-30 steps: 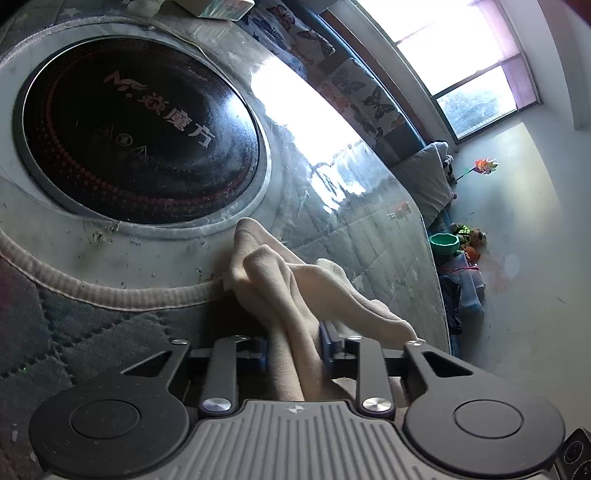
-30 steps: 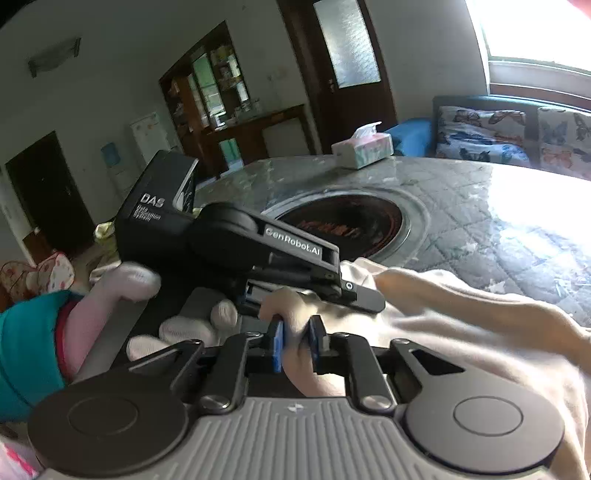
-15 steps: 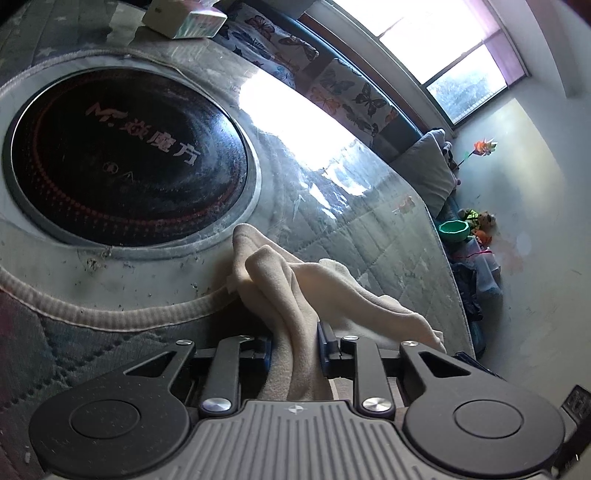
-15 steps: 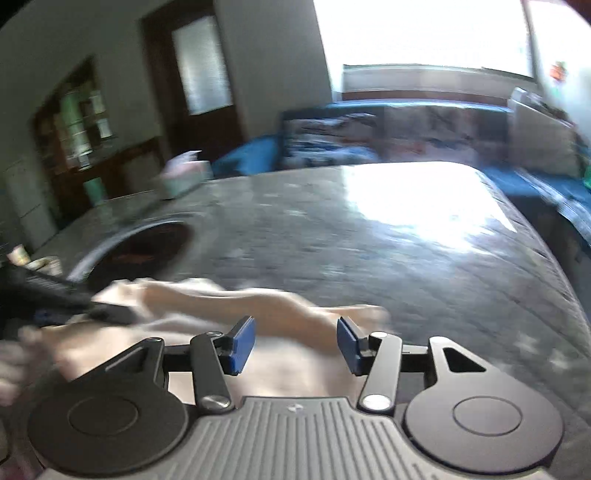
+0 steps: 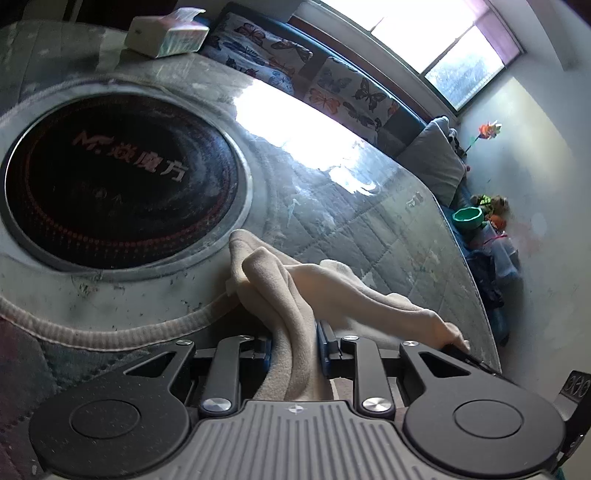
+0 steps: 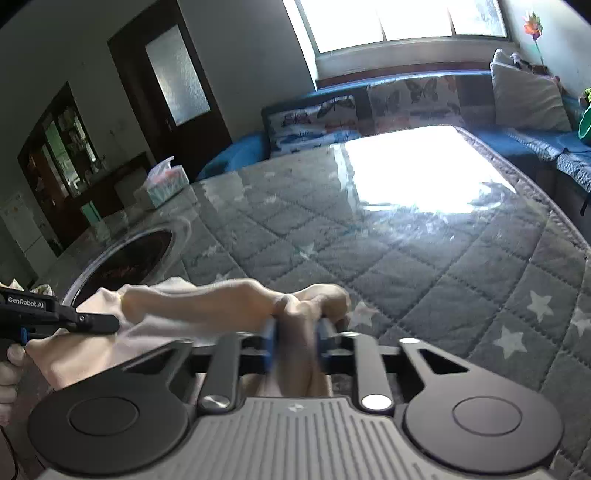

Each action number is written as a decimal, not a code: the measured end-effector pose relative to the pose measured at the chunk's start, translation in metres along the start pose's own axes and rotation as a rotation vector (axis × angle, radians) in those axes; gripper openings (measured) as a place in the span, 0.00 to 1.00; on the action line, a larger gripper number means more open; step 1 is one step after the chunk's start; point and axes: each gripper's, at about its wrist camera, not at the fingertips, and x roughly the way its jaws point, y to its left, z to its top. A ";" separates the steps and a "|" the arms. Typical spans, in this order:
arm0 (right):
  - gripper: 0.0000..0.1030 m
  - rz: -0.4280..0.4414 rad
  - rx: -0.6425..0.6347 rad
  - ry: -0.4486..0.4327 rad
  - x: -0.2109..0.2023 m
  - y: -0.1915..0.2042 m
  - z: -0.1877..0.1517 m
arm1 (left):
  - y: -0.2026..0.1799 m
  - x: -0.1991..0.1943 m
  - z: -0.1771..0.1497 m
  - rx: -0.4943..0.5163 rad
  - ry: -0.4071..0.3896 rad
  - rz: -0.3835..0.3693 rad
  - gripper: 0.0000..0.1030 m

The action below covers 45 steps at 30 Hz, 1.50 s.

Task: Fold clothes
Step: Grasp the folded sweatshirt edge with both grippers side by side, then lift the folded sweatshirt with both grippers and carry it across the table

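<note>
cream fleece, soft and limp: the garment [image 5: 280, 280] lies bunched at the near edge of the table [image 6: 406, 251], just right of the round black hob [image 5: 118, 177] set into it. the left gripper [image 5: 293, 350] is clamped on a thick fold of the cloth, which rises between its blue pads and runs back under the gripper body. the right gripper [image 6: 295, 339] also pinches a gathered wad of the same garment [image 6: 207, 302]; its pads are blurred, but cloth fills the gap between them, so it reads as closed on fabric. in the right wrist view the left gripper [image 6: 74, 321] shows at the far left, with the cloth strung between the two.

the garment looks light and will sag wherever it is not held; it has no stiffness to keep a crease, so a fold probably needs laying flat and pressing down. the nap should give the pads good purchase, with little risk of slipping. holds at an edge or a corner would serve better than a bunched middle; which part each gripper has, the folds hide. how far the folding has got cannot be judged from this heap.

the table wears a grey quilted cover with pale stars under a clear glossy sheet that glares beneath the window [image 6: 406, 18]. a tissue box [image 5: 166, 33] sits at the far side, a bench with butterfly cushions [image 6: 314, 118] beyond.
</note>
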 end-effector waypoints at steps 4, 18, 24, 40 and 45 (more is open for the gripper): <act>0.13 0.007 0.007 -0.060 -0.022 -0.003 0.003 | -0.018 -0.005 0.004 0.057 -0.019 -0.017 0.22; 0.08 -0.189 -0.046 -0.249 -0.107 -0.032 0.036 | -0.118 0.027 0.012 0.246 0.010 -0.150 0.20; 0.01 -0.305 -0.038 -0.286 -0.126 -0.061 0.053 | -0.151 0.048 0.015 0.297 0.041 -0.203 0.20; 0.50 -0.235 0.115 -0.099 -0.054 -0.126 0.028 | -0.145 0.075 0.016 0.281 0.087 -0.111 0.19; 0.52 -0.227 0.151 -0.069 -0.033 -0.137 0.019 | -0.142 0.079 0.017 0.289 0.097 -0.099 0.19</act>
